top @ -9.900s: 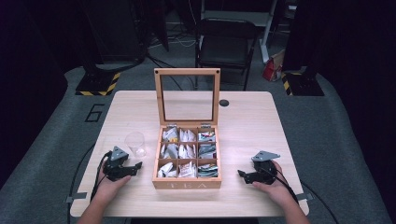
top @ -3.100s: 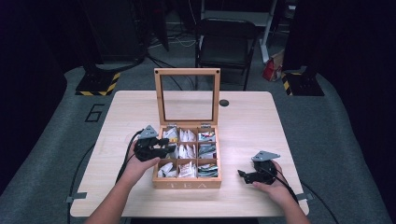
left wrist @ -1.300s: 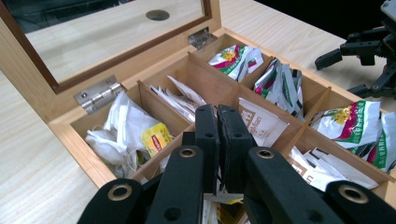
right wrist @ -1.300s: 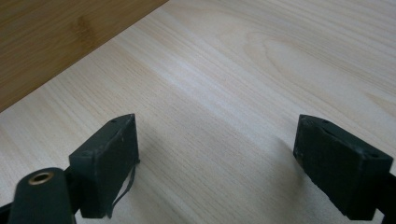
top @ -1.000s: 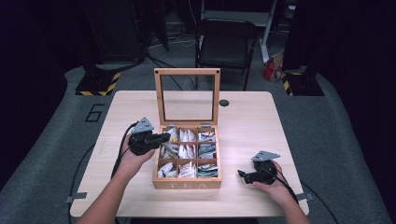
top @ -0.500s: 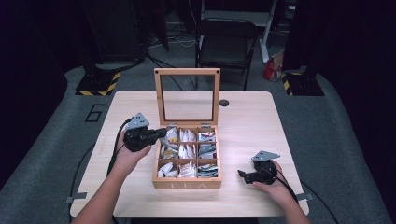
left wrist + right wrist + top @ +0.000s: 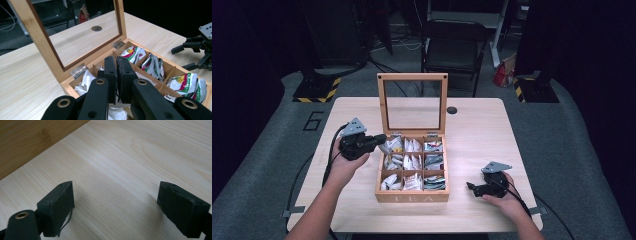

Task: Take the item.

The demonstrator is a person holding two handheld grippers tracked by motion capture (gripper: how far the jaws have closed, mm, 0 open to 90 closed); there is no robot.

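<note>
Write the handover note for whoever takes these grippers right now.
Left gripper: shut above the back-left compartment of the tea box, apparently pinching a white packet by its edge; the grip is hard to confirm.
Right gripper: open, nothing between its jaws, resting on the table right of the box.
Done: the lid stands open and a packet is picked.
Left: lift the packet clear and set it down. The other compartments hold their packets.

Light wooden tea box (image 7: 412, 196), white, green and red sachets (image 7: 186, 83), black hand-held gripper (image 7: 117, 72), pale wood-grain table (image 7: 482, 130)
</note>
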